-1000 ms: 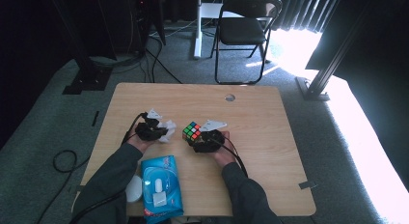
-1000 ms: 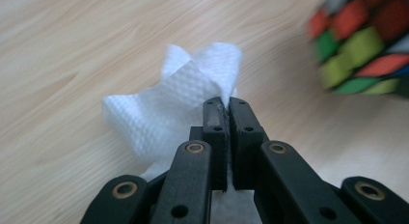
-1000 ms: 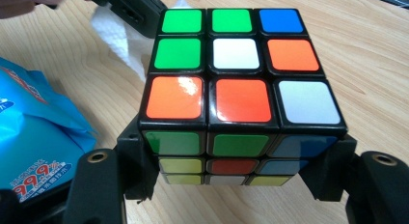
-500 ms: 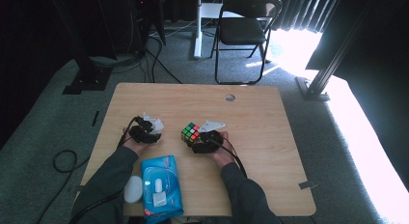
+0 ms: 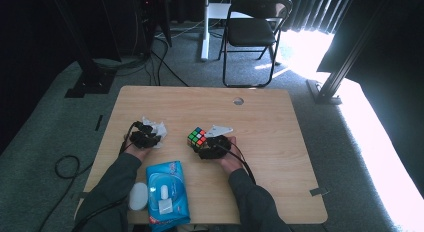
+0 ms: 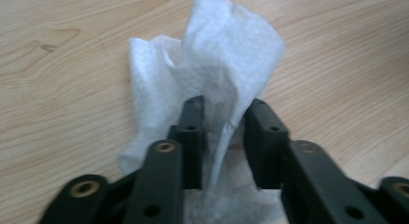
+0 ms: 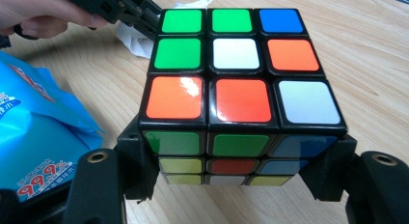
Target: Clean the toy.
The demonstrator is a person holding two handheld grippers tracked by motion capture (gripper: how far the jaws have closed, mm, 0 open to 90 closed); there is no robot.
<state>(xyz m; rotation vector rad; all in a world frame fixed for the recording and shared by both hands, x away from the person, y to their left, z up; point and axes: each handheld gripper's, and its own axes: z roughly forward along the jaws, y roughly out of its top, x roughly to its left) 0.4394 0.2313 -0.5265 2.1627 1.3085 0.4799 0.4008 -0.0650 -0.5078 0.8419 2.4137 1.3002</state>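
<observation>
Fingers of the right gripper press on the two sides of the colour cube and grasp it just above the wooden table. Its top face shows green, white, orange and blue squares. On the high view the right hand lies low over the table with the forearm coming from the bottom edge.

Fingers of the left gripper stand apart, and they have just been closing. A fold of the white tissue rises between them, but the pads do not press it. The tissue is crumpled and lies on the table. The left hand lies low behind it.

A blue wipes pack lies near the front edge, between the forearms.
</observation>
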